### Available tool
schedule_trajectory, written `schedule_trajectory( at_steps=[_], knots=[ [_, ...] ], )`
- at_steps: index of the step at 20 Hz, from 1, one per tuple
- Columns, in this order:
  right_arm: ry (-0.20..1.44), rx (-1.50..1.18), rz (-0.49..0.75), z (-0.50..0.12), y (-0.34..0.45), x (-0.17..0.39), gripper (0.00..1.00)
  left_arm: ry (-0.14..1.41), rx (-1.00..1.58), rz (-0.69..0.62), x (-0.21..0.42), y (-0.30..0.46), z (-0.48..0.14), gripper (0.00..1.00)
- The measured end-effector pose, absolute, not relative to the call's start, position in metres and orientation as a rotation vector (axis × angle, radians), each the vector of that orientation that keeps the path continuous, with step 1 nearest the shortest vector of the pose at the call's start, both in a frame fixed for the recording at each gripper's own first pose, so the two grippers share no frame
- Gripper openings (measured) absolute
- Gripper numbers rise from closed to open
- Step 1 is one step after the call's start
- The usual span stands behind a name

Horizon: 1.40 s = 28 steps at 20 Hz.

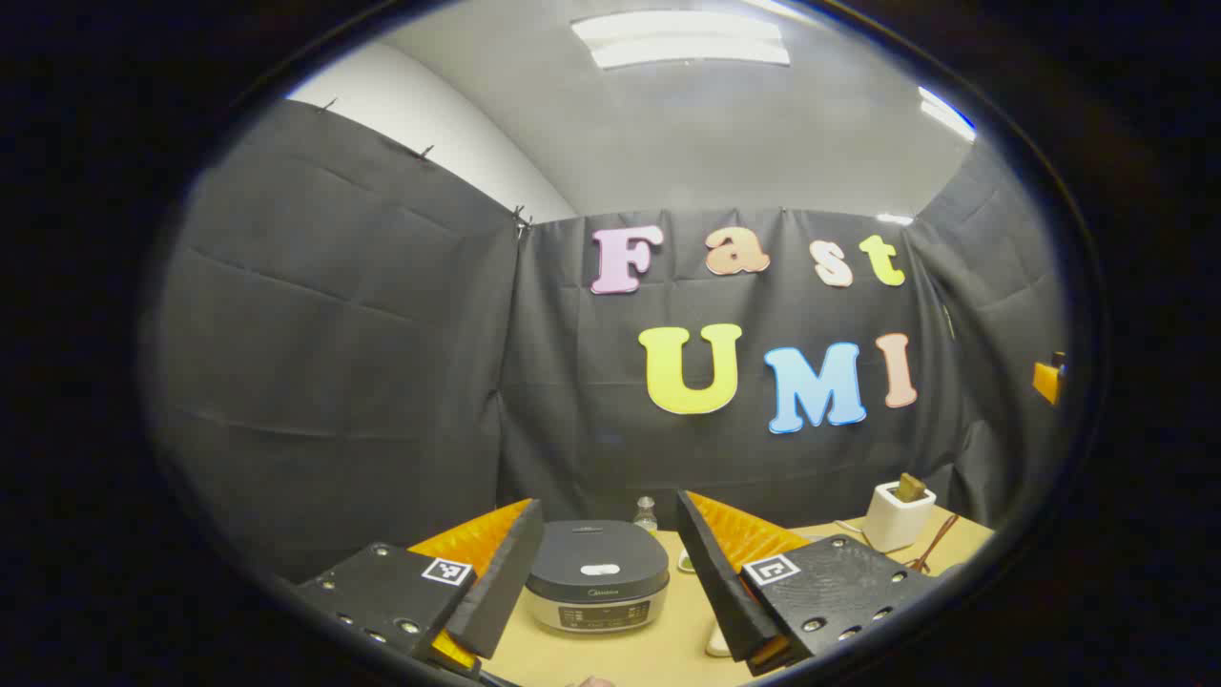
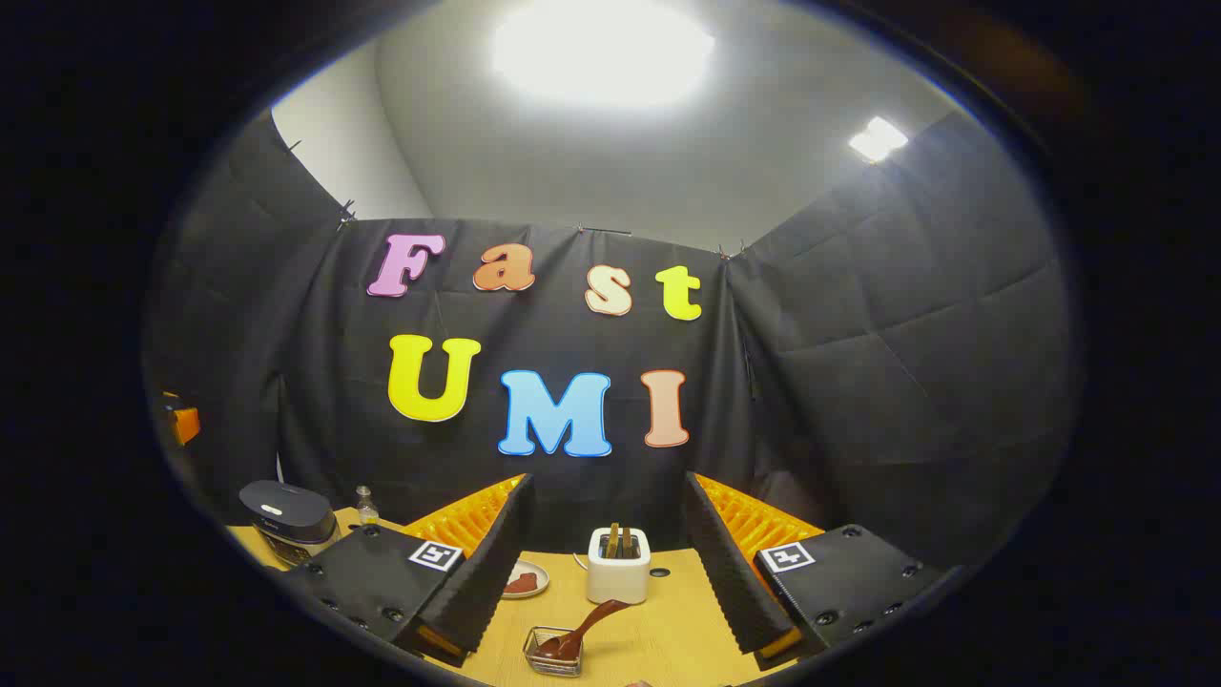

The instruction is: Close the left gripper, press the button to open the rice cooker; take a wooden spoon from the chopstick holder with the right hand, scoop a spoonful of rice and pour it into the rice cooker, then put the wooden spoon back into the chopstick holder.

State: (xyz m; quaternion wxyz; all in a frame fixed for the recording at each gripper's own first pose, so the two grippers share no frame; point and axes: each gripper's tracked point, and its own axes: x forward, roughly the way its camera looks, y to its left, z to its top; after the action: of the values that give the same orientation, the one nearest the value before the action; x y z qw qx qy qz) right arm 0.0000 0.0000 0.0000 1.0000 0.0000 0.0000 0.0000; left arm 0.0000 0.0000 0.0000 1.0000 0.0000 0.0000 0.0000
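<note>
A dark-lidded rice cooker (image 1: 596, 572) stands shut on the tan table, a white button (image 1: 599, 570) on its lid. My left gripper (image 1: 606, 510) is open, and the cooker sits farther off between its fingers. In the right gripper view the cooker (image 2: 286, 515) is at the far left. A white chopstick holder (image 2: 618, 568) with wooden handles sticking up stands ahead of my open right gripper (image 2: 608, 485). In front of the holder, a brown wooden spoon (image 2: 584, 627) rests with its bowl in a small wire basket (image 2: 553, 654). Both grippers hold nothing.
A small clear bottle (image 1: 646, 513) stands behind the cooker. The chopstick holder (image 1: 897, 515) is at the table's right, a dark cord beside it. A small plate (image 2: 523, 579) with something reddish lies left of the holder. Black cloth walls close in the table.
</note>
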Motion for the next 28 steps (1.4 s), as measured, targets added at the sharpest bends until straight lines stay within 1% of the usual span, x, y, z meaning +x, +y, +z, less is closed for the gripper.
schedule_trajectory(
  at_steps=[2, 4, 5, 6, 7, 18, 21, 28],
  knots=[
    [0.007, -0.004, -0.005, -0.001, -0.002, -0.001, 0.97, -0.002, 0.004, -0.001, 0.001, -0.002, 0.0, 0.85],
    [0.005, 0.004, -0.008, 0.0, -0.002, -0.003, 0.97, 0.004, -0.002, -0.001, -0.001, -0.002, -0.003, 0.87],
    [0.003, 0.006, -0.01, 0.0, -0.003, -0.004, 0.98, 0.007, -0.004, -0.001, 0.0, -0.003, -0.005, 0.86],
    [0.005, 0.006, -0.012, -0.001, -0.004, -0.004, 0.96, 0.011, -0.005, -0.002, 0.001, -0.003, -0.007, 0.87],
    [0.008, 0.005, -0.013, -0.002, -0.004, -0.004, 0.96, 0.013, -0.005, -0.004, 0.003, -0.003, -0.006, 0.86],
    [0.015, 0.015, -0.044, -0.008, -0.019, -0.005, 0.98, -0.009, 0.035, -0.03, 0.01, -0.022, -0.001, 0.86],
    [0.017, 0.017, -0.047, -0.01, -0.024, -0.006, 0.96, -0.011, 0.032, -0.034, 0.008, -0.026, 0.0, 0.86],
    [0.007, 0.013, -0.026, -0.011, -0.036, -0.004, 0.97, -0.018, 0.032, -0.026, 0.009, -0.034, 0.006, 0.87]
  ],
)
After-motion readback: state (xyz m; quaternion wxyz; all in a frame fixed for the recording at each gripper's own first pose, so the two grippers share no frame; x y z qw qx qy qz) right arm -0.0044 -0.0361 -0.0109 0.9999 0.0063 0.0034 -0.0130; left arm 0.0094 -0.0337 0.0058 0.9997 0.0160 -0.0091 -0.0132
